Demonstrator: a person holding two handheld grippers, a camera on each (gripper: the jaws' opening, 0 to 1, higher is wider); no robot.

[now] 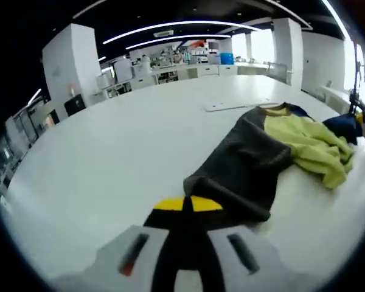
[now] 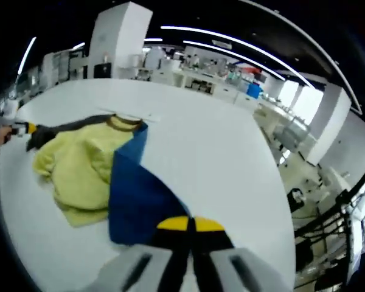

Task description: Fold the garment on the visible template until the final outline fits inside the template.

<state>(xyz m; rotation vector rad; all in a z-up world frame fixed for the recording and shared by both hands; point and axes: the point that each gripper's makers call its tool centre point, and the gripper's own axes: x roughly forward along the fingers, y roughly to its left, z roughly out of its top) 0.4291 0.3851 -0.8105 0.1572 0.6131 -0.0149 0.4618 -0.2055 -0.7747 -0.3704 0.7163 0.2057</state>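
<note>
Left tool is clamped on the grey sleeve of the garment; right tool is clamped on its blue sleeve. Between them the garment lies crumpled on the white worktop

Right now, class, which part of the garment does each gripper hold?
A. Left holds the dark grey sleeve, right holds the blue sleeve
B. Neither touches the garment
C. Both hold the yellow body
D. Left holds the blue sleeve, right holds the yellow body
A: the left gripper is shut on the dark grey sleeve, while the right gripper is shut on the blue sleeve, with the yellow body lying loose between them.
</note>
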